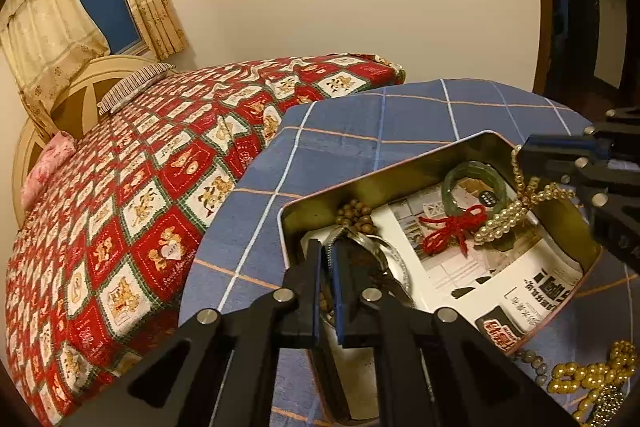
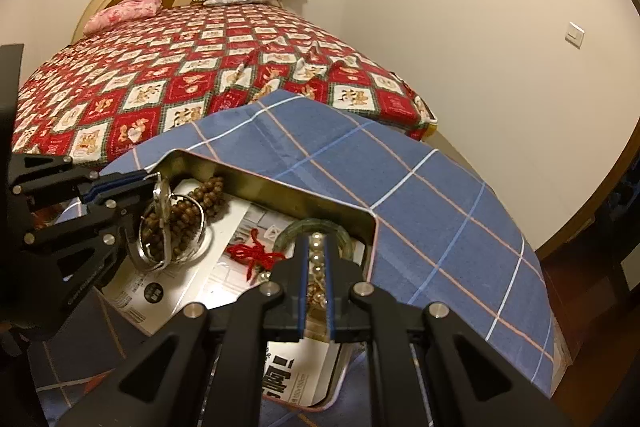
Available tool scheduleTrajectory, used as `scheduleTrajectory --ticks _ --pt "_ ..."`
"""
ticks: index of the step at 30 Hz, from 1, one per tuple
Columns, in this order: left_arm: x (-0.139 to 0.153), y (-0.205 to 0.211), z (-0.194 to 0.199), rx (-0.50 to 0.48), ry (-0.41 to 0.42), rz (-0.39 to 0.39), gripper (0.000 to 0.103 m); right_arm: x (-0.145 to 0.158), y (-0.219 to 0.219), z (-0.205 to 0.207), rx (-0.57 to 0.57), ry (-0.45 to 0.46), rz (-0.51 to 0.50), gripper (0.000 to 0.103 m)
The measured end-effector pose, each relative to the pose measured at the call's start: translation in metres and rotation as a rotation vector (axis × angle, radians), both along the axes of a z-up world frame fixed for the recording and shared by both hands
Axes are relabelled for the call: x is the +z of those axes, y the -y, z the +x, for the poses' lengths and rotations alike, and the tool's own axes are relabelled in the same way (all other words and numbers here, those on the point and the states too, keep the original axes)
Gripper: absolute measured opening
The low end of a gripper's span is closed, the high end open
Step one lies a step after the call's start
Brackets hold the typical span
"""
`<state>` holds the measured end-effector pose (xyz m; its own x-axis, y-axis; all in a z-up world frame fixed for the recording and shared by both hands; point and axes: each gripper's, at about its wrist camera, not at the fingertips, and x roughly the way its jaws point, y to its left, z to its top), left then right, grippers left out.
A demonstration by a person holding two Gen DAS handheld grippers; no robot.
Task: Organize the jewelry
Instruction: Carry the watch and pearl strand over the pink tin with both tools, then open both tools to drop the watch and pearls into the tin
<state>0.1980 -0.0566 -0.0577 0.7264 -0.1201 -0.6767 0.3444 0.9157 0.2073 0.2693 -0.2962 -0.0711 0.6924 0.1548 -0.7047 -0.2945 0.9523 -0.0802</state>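
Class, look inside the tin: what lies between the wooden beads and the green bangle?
The red cord knot lies on the printed paper between the wooden beads and the green bangle, clearest in the right wrist view.

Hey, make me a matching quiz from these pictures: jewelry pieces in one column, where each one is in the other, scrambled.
1. pearl strand
2. silver bangle
3. green jade bangle
4. gold bead necklace

A. lying in the tin, free of both grippers
B. on the blue cloth outside the tin
C. in the right gripper
D. in the left gripper

Pairs: 1-C, 2-D, 3-A, 4-B
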Motion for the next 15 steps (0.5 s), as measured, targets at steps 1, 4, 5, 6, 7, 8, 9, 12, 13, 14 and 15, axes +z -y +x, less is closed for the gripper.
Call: scheduleTrajectory --ticks 1,4,5,6,7,8,9,12,13,14,15 --pt "0.001 0.000 -0.001 0.001 0.004 0.004 0.005 -0.001 0.000 0.001 0.001 -0.006 0.002 0.010" --pt "0.004 0.000 -0.002 0.018 0.014 0.014 0.009 -0.004 -0.001 -0.001 -0.005 -0.002 0.000 0.019" --pt "0.005 -0.002 -0.003 0.023 0.016 0.010 0.014 -0.005 0.000 -0.001 -0.004 -0.005 0.004 0.032" --pt "0.008 -0.004 -0.003 0.035 0.025 0.006 0.033 -0.006 0.001 -0.003 -0.006 -0.004 0.010 0.046" --pt "0.011 -0.006 -0.005 0.047 0.042 0.004 0.064 -0.006 0.001 -0.004 -0.013 0.005 0.008 0.052" --pt "0.014 -0.007 -0.008 0.057 0.066 0.003 0.076 -0.005 0.003 -0.007 -0.024 0.017 0.003 0.055" --pt "0.018 -0.010 -0.012 0.065 0.107 -0.002 0.085 -0.005 0.004 -0.009 -0.029 0.018 0.003 0.055" --pt "0.022 -0.012 -0.013 0.064 0.098 -0.001 0.085 -0.004 0.009 -0.011 -0.052 0.014 0.004 0.057" --pt "0.021 -0.012 -0.014 0.070 0.098 0.005 0.085 -0.004 0.011 -0.012 -0.061 0.016 0.002 0.059" --pt "0.021 -0.012 -0.015 0.073 0.097 0.008 0.085 -0.004 0.013 -0.014 -0.075 0.017 -0.002 0.062" --pt "0.020 -0.014 -0.017 0.077 0.094 0.010 0.085 -0.003 0.014 -0.015 -0.087 0.016 -0.006 0.063"
